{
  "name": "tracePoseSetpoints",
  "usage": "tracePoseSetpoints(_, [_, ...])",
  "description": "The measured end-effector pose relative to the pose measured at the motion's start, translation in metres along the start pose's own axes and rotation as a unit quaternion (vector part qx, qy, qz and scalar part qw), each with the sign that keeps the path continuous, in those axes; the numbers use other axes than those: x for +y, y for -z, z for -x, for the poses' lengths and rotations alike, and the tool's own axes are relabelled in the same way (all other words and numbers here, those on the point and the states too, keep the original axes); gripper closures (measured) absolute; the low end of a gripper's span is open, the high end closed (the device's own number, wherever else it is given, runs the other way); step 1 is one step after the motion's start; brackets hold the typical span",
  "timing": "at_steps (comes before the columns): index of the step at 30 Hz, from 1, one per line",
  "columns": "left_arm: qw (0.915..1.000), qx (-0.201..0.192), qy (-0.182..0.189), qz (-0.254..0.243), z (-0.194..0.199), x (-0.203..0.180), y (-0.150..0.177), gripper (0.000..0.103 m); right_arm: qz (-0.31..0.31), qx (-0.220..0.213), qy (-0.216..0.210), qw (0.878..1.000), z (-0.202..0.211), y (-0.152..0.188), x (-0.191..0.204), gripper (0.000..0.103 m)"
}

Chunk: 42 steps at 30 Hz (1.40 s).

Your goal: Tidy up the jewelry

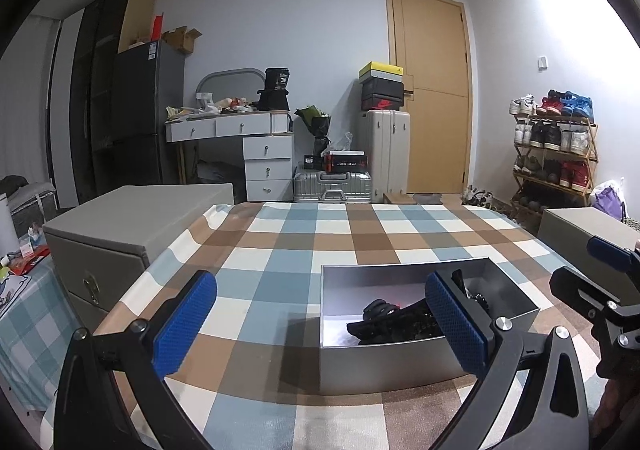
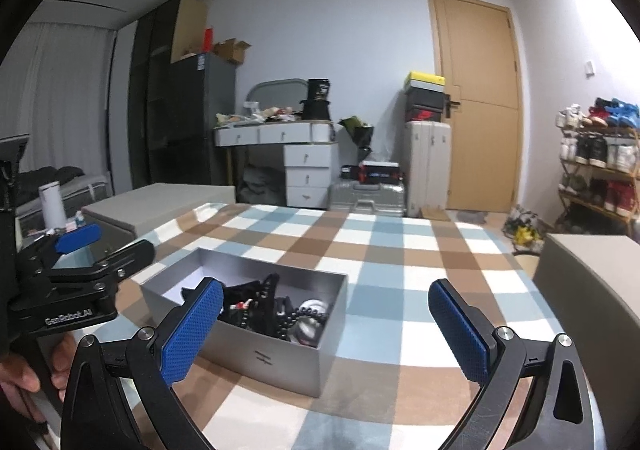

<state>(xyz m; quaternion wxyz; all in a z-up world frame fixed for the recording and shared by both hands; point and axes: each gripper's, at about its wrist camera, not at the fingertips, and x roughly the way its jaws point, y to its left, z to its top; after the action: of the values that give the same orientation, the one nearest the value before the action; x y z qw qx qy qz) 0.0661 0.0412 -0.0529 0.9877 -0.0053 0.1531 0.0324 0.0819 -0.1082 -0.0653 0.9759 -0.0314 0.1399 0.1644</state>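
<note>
A bedroom-like room with a wooden door [image 1: 430, 98], a white dressing table [image 1: 240, 138] with drawers, stacked suitcases [image 1: 384, 154] and a shoe rack [image 1: 554, 154] along the far wall. In the foreground, a table covered by a blue, brown and white checked cloth [image 1: 304, 246]. An open grey box [image 1: 384, 366] stands on the cloth; it holds a tangle of dark jewelry [image 2: 276, 310], including a string of dark beads and a pale round piece at its right end, the items too jumbled to separate further.

Left gripper [image 1: 320, 322]: blue-padded fingers spread wide apart, holding nothing, above the cloth; its right finger overlaps the box's right half in this view, hiding part of the contents. Right gripper [image 2: 326, 330]: fingers likewise wide apart and empty, its left finger in front of the box's near left corner. Each gripper appears at the edge of the other's view, and a hand [image 2: 24, 378] grips the left one's handle.

Flanking the table are two grey closed cabinets: one at the left [image 1: 132, 234] with a metal latch, one at the right [image 2: 592, 282].
</note>
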Motion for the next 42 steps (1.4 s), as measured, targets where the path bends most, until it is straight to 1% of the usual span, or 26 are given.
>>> tracePoseSetpoints(5, [1.0000,0.000,0.000,0.001,0.0012,0.0012,-0.0004,0.001,0.000,0.000,0.000,1.000,-0.0001,-0.0003,0.0003,0.000])
tracePoseSetpoints(10, [0.9999,0.003,-0.005,0.016,-0.0002,0.0066,-0.0001,0.001,0.001,0.000,-0.001,1.000,0.0001,-0.0005,0.0004,0.000])
tracePoseSetpoints(13, [1.0000,0.001,-0.008,0.003,-0.0008,0.0007,0.0004,0.001,0.001,0.000,-0.001,1.000,-0.0004,-0.0010,0.0013,0.000])
tracePoseSetpoints(14, [1.0000,0.001,-0.004,0.000,-0.0012,-0.0003,0.0006,0.001,0.001,0.000,-0.001,1.000,-0.0001,-0.0010,0.0016,0.000])
tracePoseSetpoints(42, [1.0000,0.002,-0.001,0.000,-0.0034,0.0017,0.0011,0.001,0.001,0.001,-0.001,1.000,-0.0009,-0.0015,0.0012,0.000])
